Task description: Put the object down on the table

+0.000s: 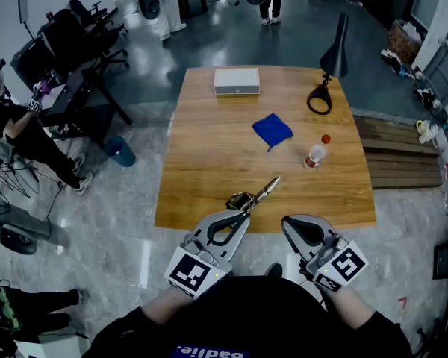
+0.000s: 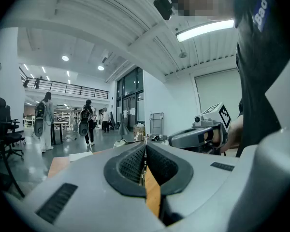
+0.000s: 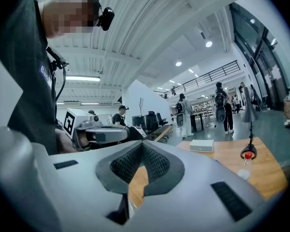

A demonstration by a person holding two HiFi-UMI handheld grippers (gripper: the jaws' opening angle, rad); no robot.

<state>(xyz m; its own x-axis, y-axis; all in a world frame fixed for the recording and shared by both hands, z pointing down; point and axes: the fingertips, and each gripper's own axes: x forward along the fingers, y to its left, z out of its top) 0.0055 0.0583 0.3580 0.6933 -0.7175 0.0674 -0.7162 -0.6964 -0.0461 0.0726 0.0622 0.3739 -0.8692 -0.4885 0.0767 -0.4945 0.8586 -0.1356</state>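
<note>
Nearest, the right gripper (image 1: 293, 226) has its jaws together on nothing. Beside it, the left gripper (image 1: 241, 216) is clamped on one end of a slim metal object (image 1: 263, 189), which reaches just over the near edge of the wooden table (image 1: 209, 162). Let go this close to the edge, it would probably tip or roll off. Farther back lie a blue cloth (image 1: 272, 130) and a bottle (image 1: 314, 154).

The person is holding both tongs low in front of the body, side by side, forearms bent inward. The left tongs (image 1: 243, 215) are pointing forward and to the right, jaws pressed together. The right tongs (image 1: 287, 222) are angling forward and to the left, jaws likewise closed, tips nearing the other pair.
</note>
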